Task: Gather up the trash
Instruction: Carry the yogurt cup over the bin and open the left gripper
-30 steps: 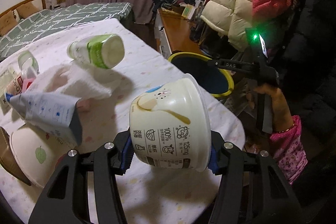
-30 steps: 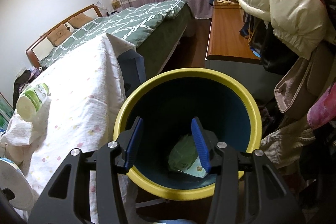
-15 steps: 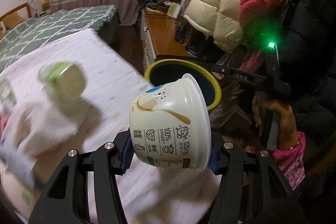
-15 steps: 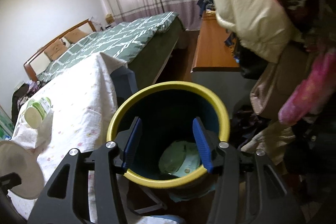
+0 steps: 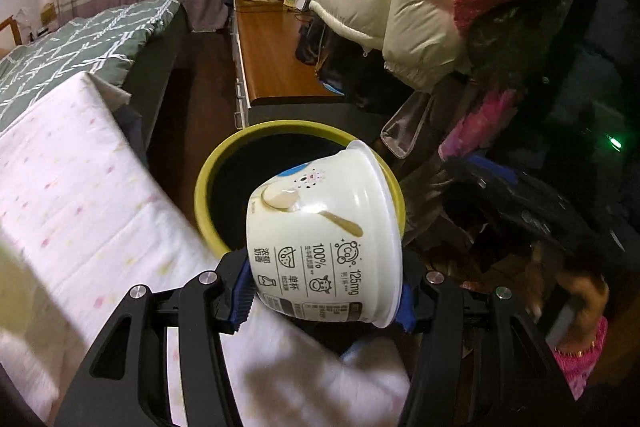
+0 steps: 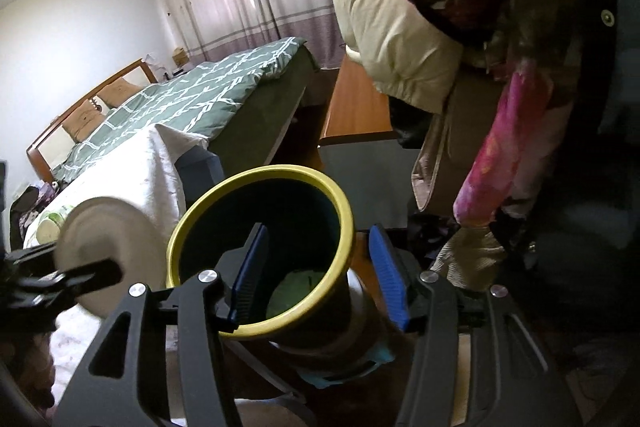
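I note a white cup with black print and a tan spoon picture, bin yellow-rimmed and dark inside, white tablecloth with pastel dots, green bedspread with white lattice, blue gripper pads.

Bin floor: your yogurt cup covers the near right of the yellow-rimmed bin in the left wrist view, so you can't see what lies inside.
Green scrap: down in the bin; the rim cuts it off, too dim to identify.
Bottle: at the cloth-covered table's left edge, half hidden behind the cup, label unreadable.
Your right hand: blurred, near the picture's right edge.
Table near corner: smeared by motion blur.
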A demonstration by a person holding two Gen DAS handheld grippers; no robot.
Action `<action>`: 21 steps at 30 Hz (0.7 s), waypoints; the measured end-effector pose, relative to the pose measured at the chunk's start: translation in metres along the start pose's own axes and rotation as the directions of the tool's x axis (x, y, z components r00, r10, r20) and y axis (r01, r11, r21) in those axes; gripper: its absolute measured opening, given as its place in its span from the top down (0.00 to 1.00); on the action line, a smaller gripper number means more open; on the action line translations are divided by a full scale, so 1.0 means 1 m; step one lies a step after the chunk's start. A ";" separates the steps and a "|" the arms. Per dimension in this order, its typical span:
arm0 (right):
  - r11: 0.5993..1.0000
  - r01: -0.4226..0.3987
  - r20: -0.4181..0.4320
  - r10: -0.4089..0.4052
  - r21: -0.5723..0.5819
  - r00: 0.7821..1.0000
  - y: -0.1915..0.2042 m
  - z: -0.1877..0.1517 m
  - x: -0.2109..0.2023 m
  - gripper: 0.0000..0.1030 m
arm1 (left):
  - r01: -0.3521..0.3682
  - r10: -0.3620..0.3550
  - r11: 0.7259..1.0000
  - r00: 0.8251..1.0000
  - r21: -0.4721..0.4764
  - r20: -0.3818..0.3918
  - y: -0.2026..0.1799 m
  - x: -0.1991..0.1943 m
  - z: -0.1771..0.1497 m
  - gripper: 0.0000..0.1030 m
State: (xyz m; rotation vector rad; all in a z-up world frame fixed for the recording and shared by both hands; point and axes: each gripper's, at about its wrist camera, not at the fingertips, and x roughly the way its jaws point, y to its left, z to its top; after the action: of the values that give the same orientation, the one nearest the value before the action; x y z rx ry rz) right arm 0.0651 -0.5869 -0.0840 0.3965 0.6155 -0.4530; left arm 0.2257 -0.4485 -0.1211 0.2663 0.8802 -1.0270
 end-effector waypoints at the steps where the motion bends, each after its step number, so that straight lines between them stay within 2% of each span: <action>1: 1.000 -0.001 -0.001 0.001 0.000 1.000 -0.001 0.000 0.000 0.50 | -0.004 0.004 1.000 1.000 0.002 -0.004 -0.001 0.007 0.005 0.47; 5: 1.000 0.001 -0.009 -0.001 -0.008 1.000 0.003 -0.001 0.001 0.50 | -0.022 0.022 1.000 1.000 -0.004 -0.004 -0.001 0.027 0.021 0.45; 6: 1.000 0.004 -0.010 -0.004 -0.013 1.000 0.004 -0.001 0.001 0.50 | -0.025 0.025 1.000 1.000 -0.011 -0.003 0.000 0.029 0.024 0.32; 8: 1.000 0.004 -0.012 -0.004 -0.016 1.000 0.007 0.000 0.000 0.49 | -0.045 0.046 0.999 0.999 -0.030 0.027 0.002 0.025 0.027 0.17; 11: 1.000 0.009 -0.008 -0.009 -0.019 1.000 0.008 0.001 -0.003 0.48 | -0.050 0.052 0.998 0.997 -0.046 0.057 0.006 0.011 0.028 0.17; 16: 1.000 -0.009 -0.013 0.009 -0.025 1.000 0.015 0.000 -0.004 0.46 | -0.077 0.089 0.993 0.987 -0.089 0.135 0.014 -0.040 0.011 0.17; 18: 0.999 -0.024 -0.024 0.023 -0.034 0.999 0.022 -0.002 -0.004 0.46 | -0.073 0.093 0.991 0.981 -0.115 0.172 0.018 -0.065 0.000 0.12; 21: 0.996 -0.056 -0.041 0.054 -0.063 0.998 0.040 -0.006 -0.001 0.45 | -0.095 0.133 0.982 0.961 -0.166 0.241 0.027 -0.110 -0.023 0.08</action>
State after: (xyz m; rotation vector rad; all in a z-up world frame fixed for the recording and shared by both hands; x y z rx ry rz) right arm 0.0819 -0.5504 -0.0791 0.3608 0.6542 -0.3724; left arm 0.2119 -0.3520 -0.0595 0.0538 0.7008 -0.8585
